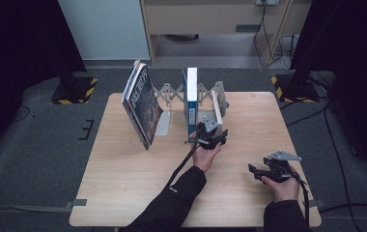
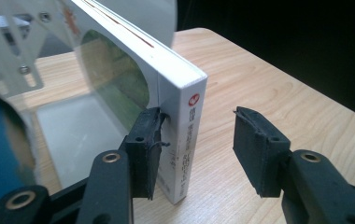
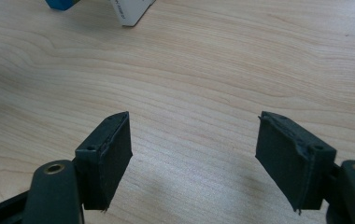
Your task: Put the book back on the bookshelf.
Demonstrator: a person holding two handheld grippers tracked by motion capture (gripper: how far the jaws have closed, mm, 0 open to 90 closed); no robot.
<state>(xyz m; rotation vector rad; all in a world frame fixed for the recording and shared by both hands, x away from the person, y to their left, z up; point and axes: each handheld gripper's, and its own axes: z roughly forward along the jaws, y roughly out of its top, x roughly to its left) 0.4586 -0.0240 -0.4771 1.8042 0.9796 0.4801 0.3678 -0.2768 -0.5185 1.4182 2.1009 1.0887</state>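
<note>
A dark-covered book (image 1: 142, 104) leans at the left end of an expanding metal book rack (image 1: 172, 94) on the wooden table (image 1: 123, 164), with a thin book (image 1: 217, 110) standing at the right

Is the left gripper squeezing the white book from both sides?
No. One pad is against the white book, the other stands apart.

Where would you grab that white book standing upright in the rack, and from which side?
Grip the white book low on its spine edge, coming level from the person's side of the table. It stands upright with the spine facing out, thin enough to fit between the left gripper jaws; one pad already touches its cover, the other stands clear.
</note>
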